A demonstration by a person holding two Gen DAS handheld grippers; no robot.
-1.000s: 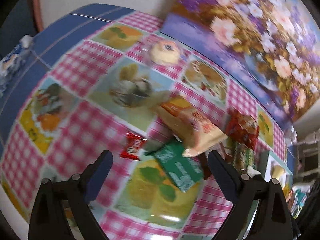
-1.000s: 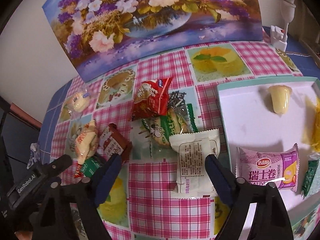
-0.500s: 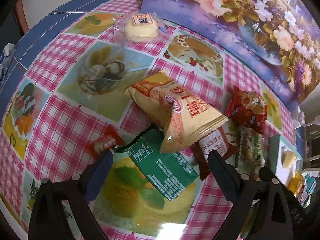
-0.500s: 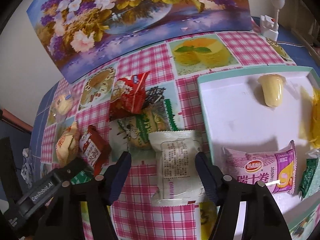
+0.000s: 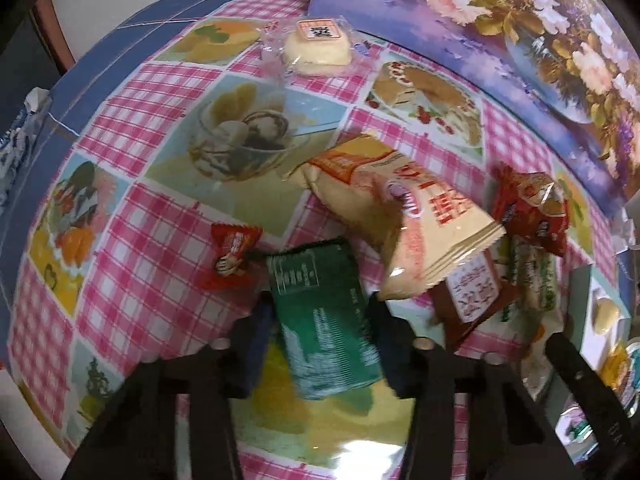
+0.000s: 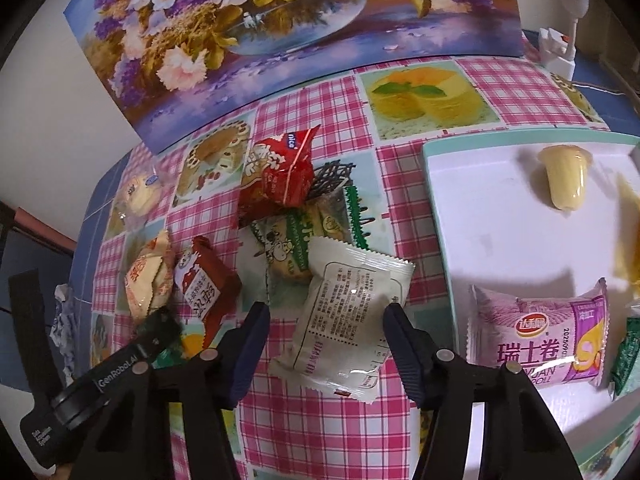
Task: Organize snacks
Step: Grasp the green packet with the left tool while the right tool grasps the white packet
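Left wrist view: flat dark-green foil snack packet (image 5: 326,316) lies on the tabletop (image 5: 152,236) between the left gripper (image 5: 320,330) jaws, which have just been closing and now sit against both long edges, clamped on it. Just above it, a cream-and-orange puffed snack bag (image 5: 400,216) rests tilted, its crimped end overlapping a brown-red sachet (image 5: 472,300). Small red wrapped candy (image 5: 232,250) lies just left of the green packet; clear-wrapped pale round cake (image 5: 318,46) sits well apart near the floral painting (image 5: 520,32). Right wrist view: white printed rectangular snack packet (image 6: 348,316) lies tilted between the right gripper (image 6: 326,318) jaws, also just closing; right pad touches the packet's edge, left pad looks short of it, so no clamp yet. Red crinkled snack bag (image 6: 282,172) and green-and-white wafer packet (image 6: 300,240) lie just behind it. White tray with a mint rim (image 6: 500,232) beside it holds a yellow jelly cup (image 6: 564,180) and a pink Swiss-roll packet (image 6: 536,340).
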